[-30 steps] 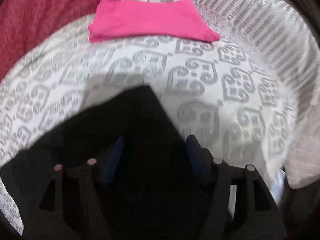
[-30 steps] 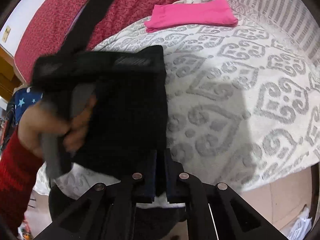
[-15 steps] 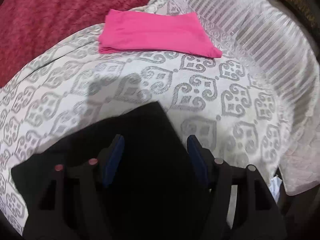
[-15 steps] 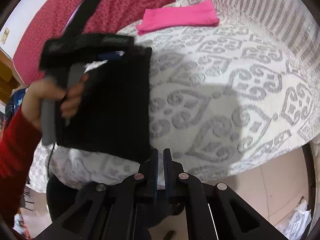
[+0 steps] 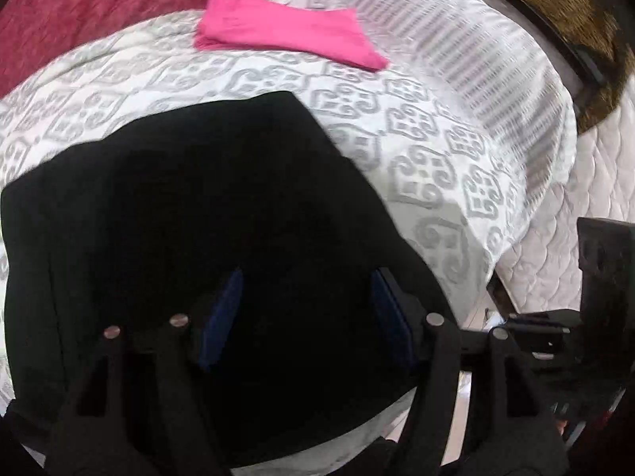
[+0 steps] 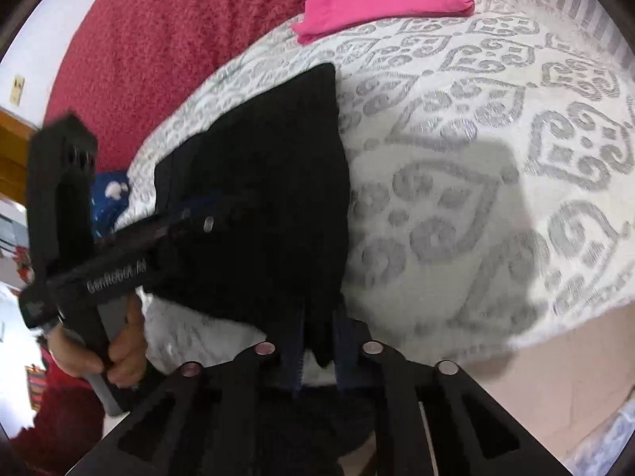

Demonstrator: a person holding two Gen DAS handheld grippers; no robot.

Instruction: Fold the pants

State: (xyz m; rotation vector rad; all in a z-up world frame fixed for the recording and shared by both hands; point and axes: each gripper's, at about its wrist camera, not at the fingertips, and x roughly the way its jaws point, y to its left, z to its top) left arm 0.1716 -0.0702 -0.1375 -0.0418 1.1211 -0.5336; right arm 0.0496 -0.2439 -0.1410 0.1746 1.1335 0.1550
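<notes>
pants (image 5: 190,214) on bedspread (image 5: 456,127), folded garment (image 5: 285,33) behind

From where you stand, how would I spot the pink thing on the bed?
Find the white bedspread with grey scrolls beside the red blanket. At its far end, away from the black pants, lies a folded pink garment, the only bright pink thing, flat and untouched.

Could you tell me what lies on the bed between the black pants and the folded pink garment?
Only bare patterned bedspread separates the black pants from the pink garment; both wrist views show it.
</notes>
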